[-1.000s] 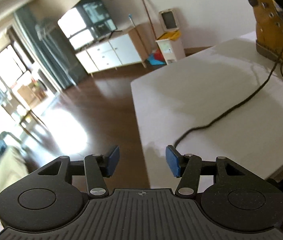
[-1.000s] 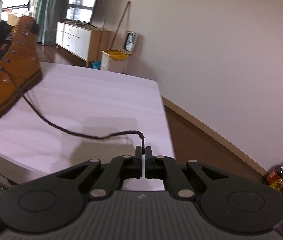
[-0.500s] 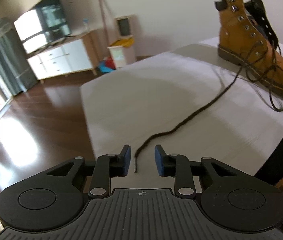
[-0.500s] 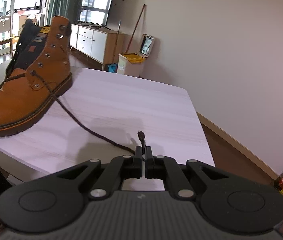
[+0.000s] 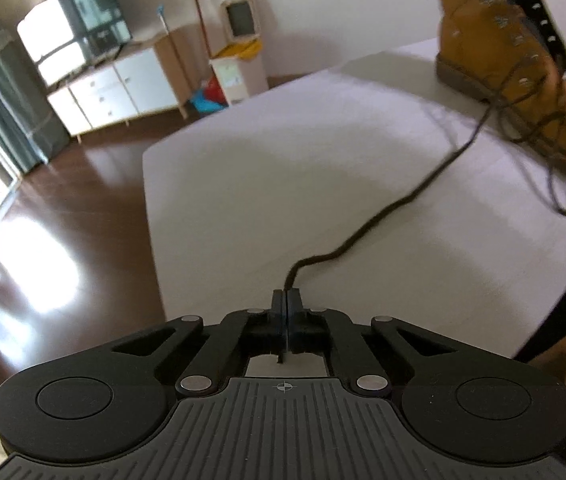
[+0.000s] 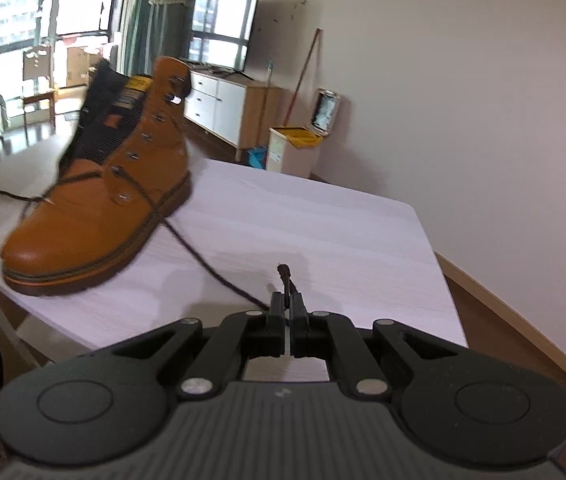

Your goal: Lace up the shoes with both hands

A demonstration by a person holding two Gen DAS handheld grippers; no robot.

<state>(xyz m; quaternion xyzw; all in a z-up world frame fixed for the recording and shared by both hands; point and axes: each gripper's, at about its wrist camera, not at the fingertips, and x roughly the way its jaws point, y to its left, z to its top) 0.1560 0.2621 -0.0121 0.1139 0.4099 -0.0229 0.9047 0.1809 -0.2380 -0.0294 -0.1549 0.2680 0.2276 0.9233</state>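
Boot [image 6: 95, 208]: tan, on white table [image 6: 323, 232]. Left gripper [image 5: 286, 296]: jaws just closed, clamped on one lace end [image 5: 363, 228]. Right gripper [image 6: 287, 300]: clamped on other lace end [image 6: 203, 260].

The boot [image 6: 95, 204] looks like smooth tan leather with a soft sheen on the toe at the left of the right wrist view, small bright metal eyelets up its side, a ribbed dark tongue and a dark rubbery sole. Its lace [image 5: 399, 204] is a fuzzy dark woven cord. The table [image 5: 243, 168] has a matt pale top with a faint wood-grain print. Each gripper [image 5: 286, 300] [image 6: 287, 304] is matt black plastic with a ribbed body and shiny metal pivot pins. The floor [image 5: 63, 240], at the left of the left wrist view, is glossy dark wood that mirrors window light. The cabinet [image 6: 239, 112] pairs smooth white fronts with light wood.
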